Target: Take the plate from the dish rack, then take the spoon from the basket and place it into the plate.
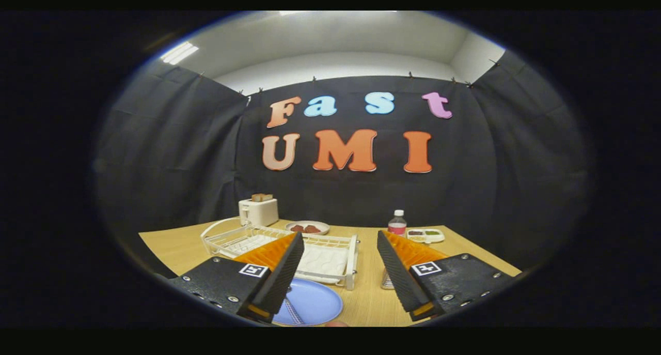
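Tongs (338,272) apart above blue plate (315,303) holding a spoon (292,310); dish rack (330,254) beyond.

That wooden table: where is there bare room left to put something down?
The widest bare strip of the table runs between the open tool fingers, right of the dish rack and blue plate. Another bare patch lies left of the rack. The far edge is crowded: toaster, dish of food, bottle, small tray.
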`<state>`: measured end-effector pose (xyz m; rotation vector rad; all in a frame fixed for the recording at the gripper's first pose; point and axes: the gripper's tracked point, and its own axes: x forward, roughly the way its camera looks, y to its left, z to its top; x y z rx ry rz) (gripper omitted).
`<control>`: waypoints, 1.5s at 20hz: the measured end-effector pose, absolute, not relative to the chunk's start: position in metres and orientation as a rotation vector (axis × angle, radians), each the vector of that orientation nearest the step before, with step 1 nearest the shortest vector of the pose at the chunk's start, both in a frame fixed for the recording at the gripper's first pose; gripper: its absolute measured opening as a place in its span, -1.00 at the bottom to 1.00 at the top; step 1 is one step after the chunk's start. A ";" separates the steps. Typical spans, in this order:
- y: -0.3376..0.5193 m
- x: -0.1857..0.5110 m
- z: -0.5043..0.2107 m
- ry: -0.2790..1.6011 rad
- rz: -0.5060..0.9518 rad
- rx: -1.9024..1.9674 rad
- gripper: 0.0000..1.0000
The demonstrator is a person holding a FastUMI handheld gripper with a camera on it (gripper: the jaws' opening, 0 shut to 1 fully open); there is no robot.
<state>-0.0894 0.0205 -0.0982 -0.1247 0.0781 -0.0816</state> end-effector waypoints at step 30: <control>0.031 -0.110 -0.038 -0.039 -0.165 -0.207 0.75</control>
